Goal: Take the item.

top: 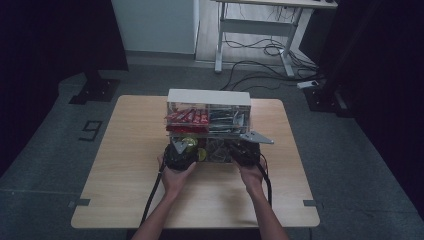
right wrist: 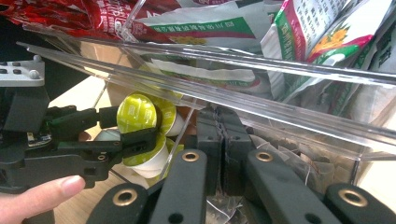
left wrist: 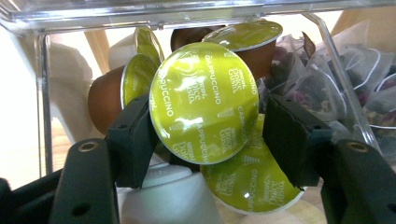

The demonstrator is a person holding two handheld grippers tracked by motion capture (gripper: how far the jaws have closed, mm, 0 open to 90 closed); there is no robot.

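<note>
**Capsule pinched at the clear organizer, both grippers in the lower tier**

Capsules first, since that's where the action is. We see a clear two-tier organizer [top: 209,117] sitting toward the far edge of the wooden table [top: 125,170], about midway between its left and right edges. Both hands hold grippers up against its near face.

On the left, the left gripper [left wrist: 205,135] has its jaws spread just wide enough to pinch a green-lidded cappuccino capsule [left wrist: 204,102] by the rim, foil lid facing the camera. The left pad touches the lid's edge; the right pad looks like it's on the other side, though the contact there is partly hidden behind the lid. More capsules [left wrist: 243,42] are piled behind and below it in the lower left compartment, some brown-bodied, some white. From the right gripper view we catch the same gripper [right wrist: 116,135] side-on with the capsule [right wrist: 136,113] between its jaws, and a fingertip [right wrist: 56,189] resting beneath it.

Moving right, the lower right compartment holds mesh tea bags [left wrist: 327,79]. The right gripper [right wrist: 223,144] is poked in there with its jaws pressed together; we can't tell if anything thin is caught between them.

Up top, red sachets [top: 187,117] fill the upper left compartment, and green-and-white packets [right wrist: 322,28] the upper right.
</note>
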